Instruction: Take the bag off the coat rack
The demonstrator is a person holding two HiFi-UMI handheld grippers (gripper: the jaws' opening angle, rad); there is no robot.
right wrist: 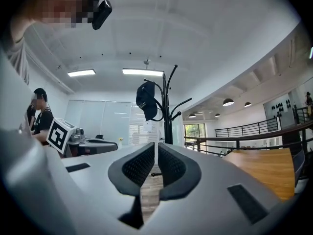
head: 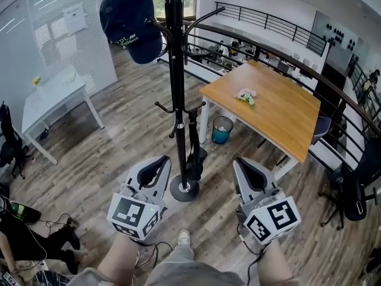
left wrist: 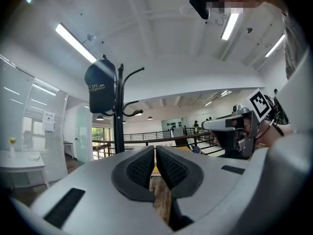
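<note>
A dark blue bag (head: 128,18) with pale print hangs from an upper hook of the black coat rack (head: 177,88). The rack's round base stands on the wood floor between my two grippers. My left gripper (head: 159,162) and right gripper (head: 240,164) are held low, well below the bag, both shut with nothing between the pads. From the left gripper (left wrist: 155,152) view, the bag (left wrist: 100,89) is up and to the left on the rack (left wrist: 119,126). Beyond the right gripper (right wrist: 156,148), the bag (right wrist: 146,101) hangs on the rack (right wrist: 168,114) straight ahead and higher.
A wooden table (head: 280,109) stands right of the rack, with a blue bin (head: 222,130) under its near corner. A white table (head: 53,94) is at the left. A black strap-like item (head: 194,145) hangs on a low hook. A curved railing (head: 286,55) runs behind.
</note>
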